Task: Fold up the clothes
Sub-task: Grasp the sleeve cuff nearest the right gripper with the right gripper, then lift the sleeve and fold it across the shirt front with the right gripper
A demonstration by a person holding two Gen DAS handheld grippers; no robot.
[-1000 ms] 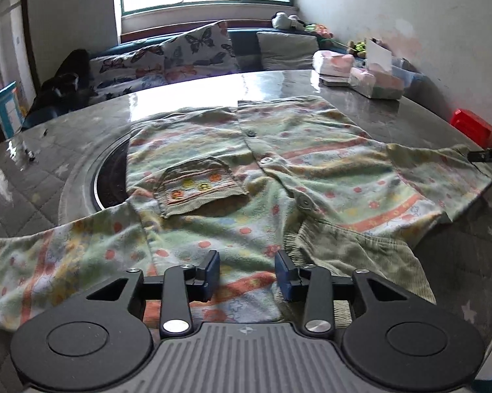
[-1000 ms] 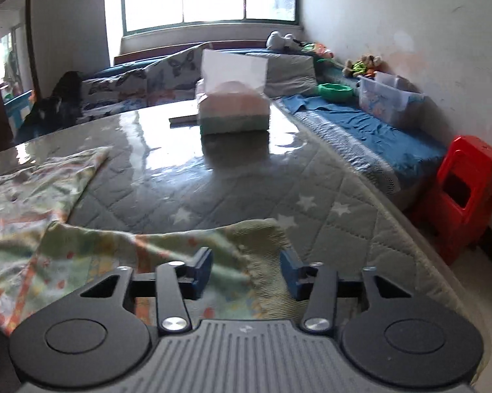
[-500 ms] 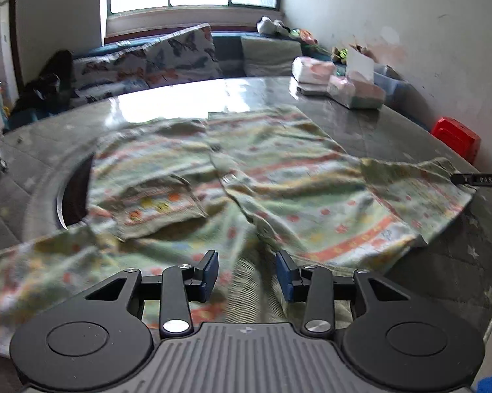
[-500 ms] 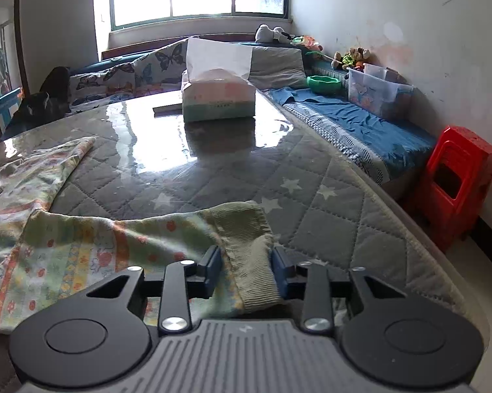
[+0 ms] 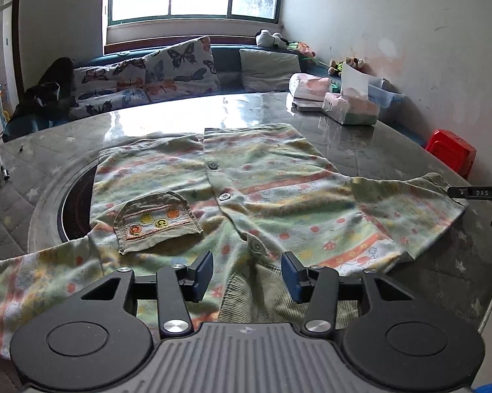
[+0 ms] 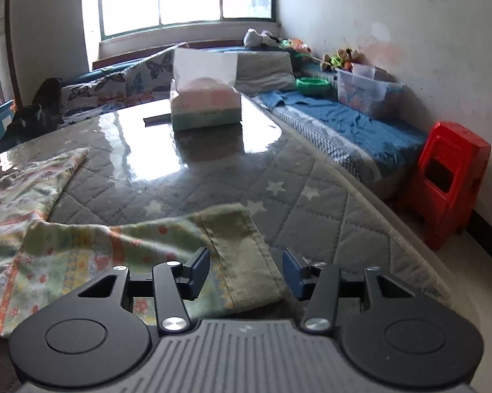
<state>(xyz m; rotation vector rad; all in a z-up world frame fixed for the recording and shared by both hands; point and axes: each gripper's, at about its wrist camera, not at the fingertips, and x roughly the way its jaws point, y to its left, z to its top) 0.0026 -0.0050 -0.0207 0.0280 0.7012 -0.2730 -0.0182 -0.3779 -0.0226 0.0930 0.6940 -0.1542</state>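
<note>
A small green patterned button shirt (image 5: pixel 246 190) with a chest pocket (image 5: pixel 157 222) lies spread flat, front up, on the grey quilted table. My left gripper (image 5: pixel 247 271) is open just above the ribbed collar (image 5: pixel 246 298) at the near edge. My right gripper (image 6: pixel 246 271) is open over the ribbed cuff (image 6: pixel 246 252) of the right sleeve (image 6: pixel 115 249), which lies flat on the table. The right gripper's fingertip (image 5: pixel 475 193) shows at the sleeve end in the left wrist view.
A dark round inset (image 5: pixel 77 206) in the table lies under the shirt's left side. Tissue boxes (image 5: pixel 350 108) stand at the table's far right, also in the right wrist view (image 6: pixel 206 104). A red stool (image 6: pixel 448 180) stands beside the table's right edge. A cushioned bench lies beyond.
The right gripper opened and let go of the sleeve cuff, which now lies flat. The left gripper stayed open over the collar; the shirt front settled flatter.
</note>
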